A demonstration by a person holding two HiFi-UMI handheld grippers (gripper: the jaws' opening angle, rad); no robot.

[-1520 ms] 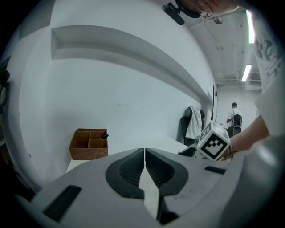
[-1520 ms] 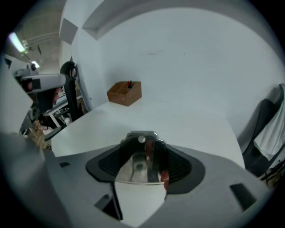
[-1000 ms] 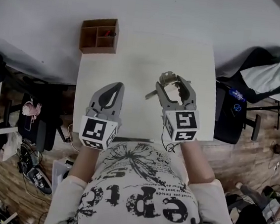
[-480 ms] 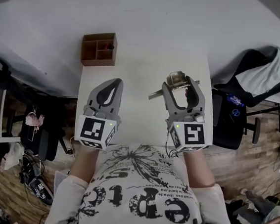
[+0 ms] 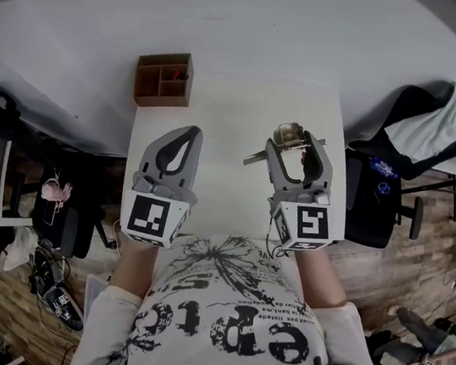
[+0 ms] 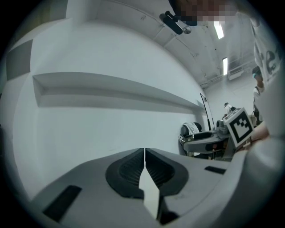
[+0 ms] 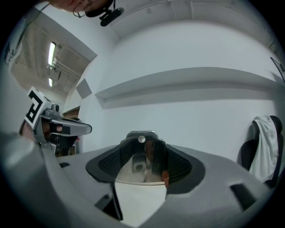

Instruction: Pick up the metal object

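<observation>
Drifted right, pinching the metal object (image 5: 289,134) in the right gripper (image 5: 295,147) above the table (image 5: 219,112). Keeps the left gripper (image 5: 182,142) pressed together, empty. Looks lifted already; next calls for steady holding.

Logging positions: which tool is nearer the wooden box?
Left. The left tool is just short of the wooden box; the right tool, holding the metal object, is farther right.

The metal object (image 5: 288,134) in the right gripper (image 5: 296,143) was shiny silver with a brassy tint. That gripper and the left gripper (image 5: 189,131) were grey, each bearing black-and-white square markers. The counter (image 5: 236,106) was white. Beyond the left gripper, the box (image 5: 163,78) was brown.
</observation>
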